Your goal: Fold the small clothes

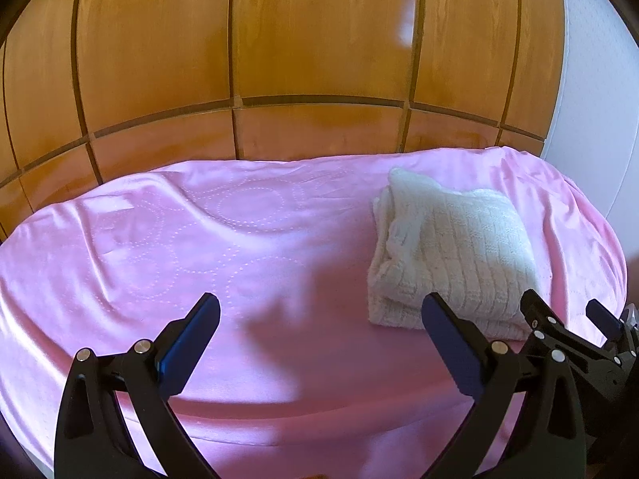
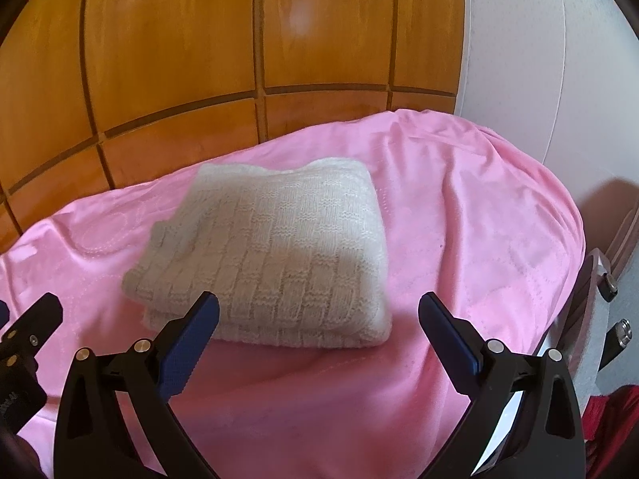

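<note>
A cream knitted garment (image 1: 451, 251) lies folded into a thick rectangle on a pink blanket (image 1: 199, 239), toward its right side. In the right wrist view the same knitted garment (image 2: 275, 255) sits just ahead of the fingers, on the pink blanket (image 2: 459, 219). My left gripper (image 1: 319, 319) hovers open over bare blanket, left of the garment, with nothing between its blue pads. My right gripper (image 2: 319, 317) is open too, held just short of the garment's near edge; it also shows at the right edge of the left wrist view as the right gripper (image 1: 563, 307).
A wooden panelled wardrobe (image 1: 279, 40) rises directly behind the bed. A white wall (image 2: 539, 40) stands at the right. Metal-knobbed furniture (image 2: 611, 283) sits past the blanket's right edge. The left gripper's tip (image 2: 44, 307) shows at the far left of the right wrist view.
</note>
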A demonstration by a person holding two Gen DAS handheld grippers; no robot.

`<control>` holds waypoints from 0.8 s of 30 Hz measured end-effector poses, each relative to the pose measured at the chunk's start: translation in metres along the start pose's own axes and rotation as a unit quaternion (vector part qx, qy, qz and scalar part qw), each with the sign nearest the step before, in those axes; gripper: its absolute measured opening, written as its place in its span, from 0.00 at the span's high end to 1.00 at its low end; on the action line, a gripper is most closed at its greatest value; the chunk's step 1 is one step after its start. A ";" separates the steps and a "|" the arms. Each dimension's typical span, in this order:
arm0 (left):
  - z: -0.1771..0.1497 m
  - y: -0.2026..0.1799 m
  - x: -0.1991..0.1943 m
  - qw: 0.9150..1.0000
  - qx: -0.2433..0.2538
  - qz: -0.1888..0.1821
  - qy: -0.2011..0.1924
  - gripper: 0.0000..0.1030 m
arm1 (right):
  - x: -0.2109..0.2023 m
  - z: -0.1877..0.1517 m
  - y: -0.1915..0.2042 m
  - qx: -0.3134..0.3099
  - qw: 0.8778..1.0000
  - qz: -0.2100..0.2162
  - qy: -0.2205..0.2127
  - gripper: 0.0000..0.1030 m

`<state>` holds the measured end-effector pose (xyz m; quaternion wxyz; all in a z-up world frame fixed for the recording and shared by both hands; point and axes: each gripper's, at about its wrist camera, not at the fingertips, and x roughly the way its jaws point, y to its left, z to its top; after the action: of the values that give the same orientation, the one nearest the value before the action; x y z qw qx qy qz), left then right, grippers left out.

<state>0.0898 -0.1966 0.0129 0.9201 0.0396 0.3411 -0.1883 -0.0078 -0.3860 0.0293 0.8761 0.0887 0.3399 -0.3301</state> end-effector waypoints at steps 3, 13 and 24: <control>0.000 -0.001 -0.001 1.000 -0.001 -0.003 0.000 0.02 | 0.001 -0.001 -0.001 0.002 1.000 0.000 0.000 0.04; 0.000 -0.003 -0.002 1.000 0.002 -0.004 0.002 0.02 | 0.003 -0.004 -0.001 0.005 1.000 0.002 0.003 0.04; 0.001 -0.006 0.000 1.000 0.010 -0.003 0.000 0.02 | 0.009 -0.010 -0.004 0.013 1.000 0.005 0.017 0.04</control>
<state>0.0883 -0.2020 0.0142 0.9193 0.0477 0.3390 -0.1941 -0.0107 -0.3900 0.0160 0.8704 0.1074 0.3501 -0.3290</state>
